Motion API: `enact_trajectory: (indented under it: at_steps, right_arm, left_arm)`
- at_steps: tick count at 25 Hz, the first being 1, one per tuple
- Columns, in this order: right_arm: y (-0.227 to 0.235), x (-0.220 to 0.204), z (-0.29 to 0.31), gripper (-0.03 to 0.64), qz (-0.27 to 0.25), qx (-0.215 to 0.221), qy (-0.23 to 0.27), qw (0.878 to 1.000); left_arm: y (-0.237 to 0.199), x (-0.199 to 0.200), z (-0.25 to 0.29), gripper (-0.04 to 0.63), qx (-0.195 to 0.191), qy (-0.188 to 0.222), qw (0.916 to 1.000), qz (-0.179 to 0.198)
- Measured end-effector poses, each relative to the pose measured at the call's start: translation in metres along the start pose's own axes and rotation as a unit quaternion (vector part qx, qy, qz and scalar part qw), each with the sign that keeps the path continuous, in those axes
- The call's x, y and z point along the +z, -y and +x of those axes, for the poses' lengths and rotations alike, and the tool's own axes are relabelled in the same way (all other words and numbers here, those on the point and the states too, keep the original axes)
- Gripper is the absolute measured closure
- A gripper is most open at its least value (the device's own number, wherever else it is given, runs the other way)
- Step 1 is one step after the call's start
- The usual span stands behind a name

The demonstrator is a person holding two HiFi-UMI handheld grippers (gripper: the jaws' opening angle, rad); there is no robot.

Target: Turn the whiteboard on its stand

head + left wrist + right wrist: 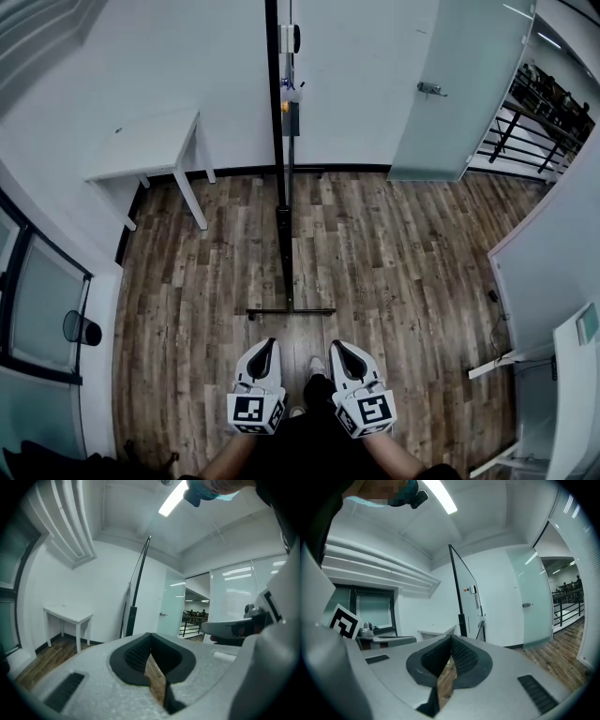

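The whiteboard [277, 103] stands edge-on straight ahead, a thin black-framed panel on a black post with a floor foot [289, 310]. In the right gripper view the whiteboard [468, 599] shows its white face at an angle; in the left gripper view the whiteboard [138, 581] is only a dark line. My left gripper [264, 345] and right gripper [337, 346] hang side by side close to my body, a short way in front of the foot and touching nothing. The left gripper [150, 635] and the right gripper [451, 638] are both shut, with nothing between them.
A small white table [150, 150] stands against the wall left of the board. A frosted glass door [459, 84] and a black railing [534, 122] lie to the far right. White furniture [572, 375] stands at the right edge. The floor [394, 262] is wood plank.
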State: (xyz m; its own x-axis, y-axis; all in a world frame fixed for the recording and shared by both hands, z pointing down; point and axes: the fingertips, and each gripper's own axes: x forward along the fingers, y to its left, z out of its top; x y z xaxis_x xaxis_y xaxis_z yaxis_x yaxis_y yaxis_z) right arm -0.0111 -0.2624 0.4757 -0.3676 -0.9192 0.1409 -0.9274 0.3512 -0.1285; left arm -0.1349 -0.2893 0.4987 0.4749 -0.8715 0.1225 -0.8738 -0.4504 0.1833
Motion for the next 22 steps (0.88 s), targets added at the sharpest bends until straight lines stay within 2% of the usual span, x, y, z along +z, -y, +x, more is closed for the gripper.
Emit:
enact_trajectory:
  at_steps: [15,22]
  right_arm:
    - [0.085,0.021,0.088,0.606,-0.007,0.015,-0.006,1.0]
    - [0.108,0.021,0.128,0.606,0.005,0.023,-0.011,1.0]
  left_arm:
    - [-0.019,0.018,0.13,0.578,0.021,0.009,0.9997,-0.006]
    - [-0.035,0.014,0.175,0.577,0.026,-0.004,0.9996,-0.002]
